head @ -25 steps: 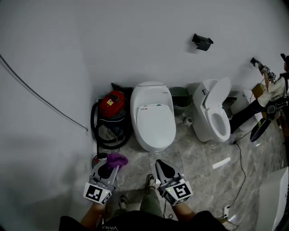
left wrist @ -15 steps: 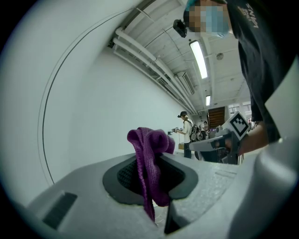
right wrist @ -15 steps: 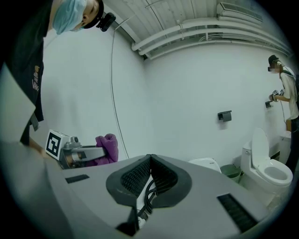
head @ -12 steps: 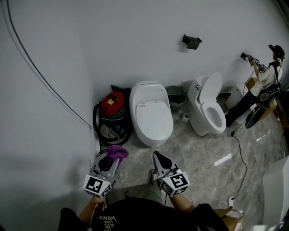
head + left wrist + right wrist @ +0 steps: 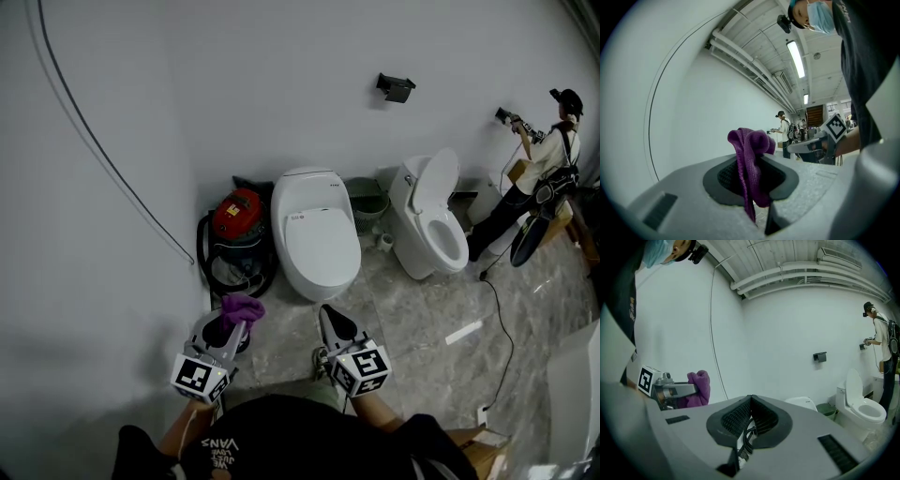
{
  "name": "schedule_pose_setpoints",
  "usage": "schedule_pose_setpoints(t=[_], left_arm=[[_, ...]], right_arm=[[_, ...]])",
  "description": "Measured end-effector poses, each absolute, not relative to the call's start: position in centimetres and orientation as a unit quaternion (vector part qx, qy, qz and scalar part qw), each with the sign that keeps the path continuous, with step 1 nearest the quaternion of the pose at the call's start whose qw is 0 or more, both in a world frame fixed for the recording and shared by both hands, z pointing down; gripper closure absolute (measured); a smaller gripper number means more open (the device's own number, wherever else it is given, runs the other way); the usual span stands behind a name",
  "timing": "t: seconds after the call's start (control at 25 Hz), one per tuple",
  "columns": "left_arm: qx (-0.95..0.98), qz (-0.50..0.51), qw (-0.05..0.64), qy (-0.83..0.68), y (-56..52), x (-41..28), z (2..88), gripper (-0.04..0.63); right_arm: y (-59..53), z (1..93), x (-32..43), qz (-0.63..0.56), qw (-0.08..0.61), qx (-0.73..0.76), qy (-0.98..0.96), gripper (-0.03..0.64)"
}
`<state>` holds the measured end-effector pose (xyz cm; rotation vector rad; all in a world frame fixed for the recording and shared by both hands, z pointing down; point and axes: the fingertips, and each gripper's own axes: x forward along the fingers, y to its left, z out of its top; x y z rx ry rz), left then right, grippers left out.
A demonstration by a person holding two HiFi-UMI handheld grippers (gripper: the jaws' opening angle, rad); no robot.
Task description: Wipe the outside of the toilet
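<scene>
The left gripper (image 5: 230, 339) has its jaws clamped on a purple cloth (image 5: 242, 307), which bunches up above the jaw tips and hangs down between them in the left gripper view. The right gripper (image 5: 330, 323) has its jaws pressed together with nothing between them. Both are held low in front of the person, side by side and well apart from any porcelain.

The closed-lid toilet (image 5: 316, 242) stands on the floor at 12 o'clock from the grippers, against the wall. A red vacuum cleaner (image 5: 234, 220) is just beside it at 11 o'clock, and a second toilet (image 5: 433, 225) with its seat raised is at 2 o'clock.

I judge this to be a moment between strokes. Cloth gripped and held clear of the bowl fits both coming up to wipe and standing back after wiping, and the pictures do not settle which. No wiping can happen from here, because the cloth touches nothing.

The closed-lid toilet is white, smooth and rounded. Its lid and the front of its bowl look evenly clean from above. Its lower flanks and back are hidden from this height.
</scene>
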<state>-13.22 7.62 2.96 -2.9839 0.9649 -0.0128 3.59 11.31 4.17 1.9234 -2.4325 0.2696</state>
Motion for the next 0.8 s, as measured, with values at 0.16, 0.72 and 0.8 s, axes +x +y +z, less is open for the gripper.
schedule_pose_setpoints(t=[0.16,0.72,0.8], left_arm=[[-0.951,-0.005,-0.005,0.310,7.9,-13.4,3.5,0.526],[-0.948,-0.011,-0.013,0.317,7.6,-13.4,4.4,0.526],[-0.948,-0.011,-0.014,0.319,7.4,-13.5,4.6,0.526]], right_arm=[[11.0,4.0,3.7,0.085,0.017,0.622,-0.778,0.618],[10.2,4.4,4.3,0.089,0.016,0.632,-0.770,0.618],[10.0,4.2,4.1,0.085,0.016,0.633,-0.769,0.618]])
